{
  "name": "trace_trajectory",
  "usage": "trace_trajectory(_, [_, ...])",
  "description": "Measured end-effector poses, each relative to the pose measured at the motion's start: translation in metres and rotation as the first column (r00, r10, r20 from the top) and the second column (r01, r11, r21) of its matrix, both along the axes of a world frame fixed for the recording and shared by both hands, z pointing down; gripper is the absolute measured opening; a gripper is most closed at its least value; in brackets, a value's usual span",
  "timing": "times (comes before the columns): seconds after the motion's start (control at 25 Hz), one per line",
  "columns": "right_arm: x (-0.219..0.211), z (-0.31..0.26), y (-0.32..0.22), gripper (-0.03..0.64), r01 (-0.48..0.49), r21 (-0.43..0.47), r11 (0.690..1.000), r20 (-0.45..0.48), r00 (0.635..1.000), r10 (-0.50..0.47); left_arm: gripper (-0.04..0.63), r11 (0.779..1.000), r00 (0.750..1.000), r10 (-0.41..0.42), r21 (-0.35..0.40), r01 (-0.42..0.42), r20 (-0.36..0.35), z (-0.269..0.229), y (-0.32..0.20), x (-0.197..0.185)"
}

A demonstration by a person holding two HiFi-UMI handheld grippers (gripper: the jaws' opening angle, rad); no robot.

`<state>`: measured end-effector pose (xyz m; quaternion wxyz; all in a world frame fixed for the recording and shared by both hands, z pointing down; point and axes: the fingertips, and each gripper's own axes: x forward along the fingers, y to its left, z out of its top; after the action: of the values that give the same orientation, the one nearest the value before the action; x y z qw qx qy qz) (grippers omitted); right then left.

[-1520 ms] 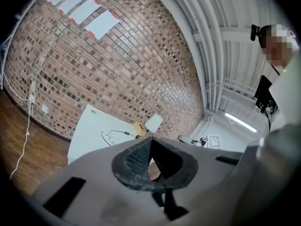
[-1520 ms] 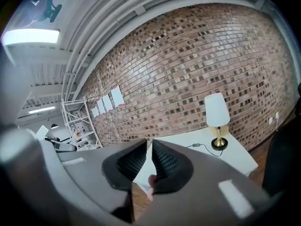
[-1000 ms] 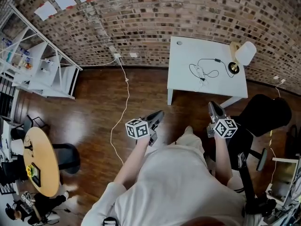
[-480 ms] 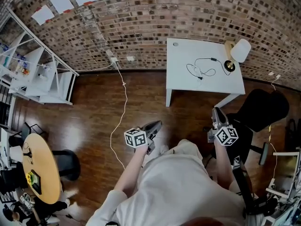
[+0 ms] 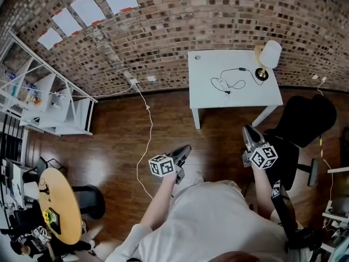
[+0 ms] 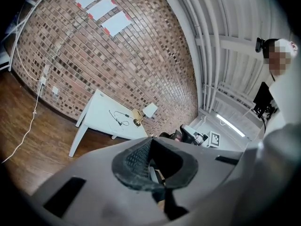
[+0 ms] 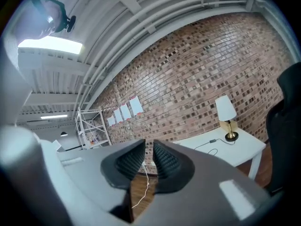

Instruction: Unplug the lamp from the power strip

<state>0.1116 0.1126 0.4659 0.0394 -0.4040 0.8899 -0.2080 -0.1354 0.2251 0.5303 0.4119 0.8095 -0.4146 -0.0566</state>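
Lamp (image 5: 268,56) stands at the far right corner of the white table (image 5: 207,94), cord (image 5: 232,81) looped beside it. Left gripper (image 5: 184,150) and right gripper (image 5: 248,131) hover well short of the table, both empty. The left jaws are parted. The right jaws stand narrowly apart and have just been opening.

A studio-like workroom: a brick wall (image 5: 229,15) is running behind the white table (image 5: 207,98), metal shelving (image 5: 60,107) standing left, an office chair (image 5: 308,119) sitting right.

No legible text — wall sheets (image 5: 87,9) too small.

Bare floor (image 5: 109,130) before table (image 5: 256,94); chair (image 5: 305,119) rightward
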Motion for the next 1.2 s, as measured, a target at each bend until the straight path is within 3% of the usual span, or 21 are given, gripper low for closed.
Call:
trace_trajectory(0.2, [0.038, 0.006, 0.020, 0.048, 0.050, -0.089, 0.995, -0.024, 0.998, -0.052, 0.005, 0.999, 0.991, 0.033, 0.019, -0.036, 0.129, -0.011, -0.009, 0.040])
trace_trajectory(0.4, [0.084, 0.005, 0.036, 0.043, 0.056, -0.129, 0.990, 0.023, 0.998, -0.053, 0.005, 0.999, 0.999, 0.000, 0.038, -0.002, 0.049, -0.039, -0.017, 0.070])
trace_trajectory(0.56, [0.112, 0.002, 0.043, 0.034, 0.042, -0.117, 0.992, 0.046, 0.998, -0.037, 0.005, 0.999, 0.999, 0.019, 0.037, -0.021, 0.051, -0.042, -0.009, 0.103])
trace_trajectory(0.76, [0.138, 0.007, 0.060, 0.048, 0.030, -0.101, 0.994, 0.066, 0.998, -0.023, 0.005, 1.000, 0.995, -0.004, -0.007, 0.005, 0.096, -0.032, 0.016, 0.137])
trace_trajectory(1.0, [0.161, 0.055, 0.083, 0.042, 0.079, -0.217, 0.973, 0.146, 0.988, -0.048, 0.005, 0.995, 0.986, 0.006, -0.102, 0.011, 0.168, -0.018, 0.053, 0.169])
trace_trajectory(1.2, [0.184, 0.095, 0.094, 0.014, 0.075, -0.280, 0.957, 0.133, 0.990, -0.039, 0.005, 0.994, 0.977, -0.003, -0.106, 0.026, 0.214, -0.008, 0.084, 0.176])
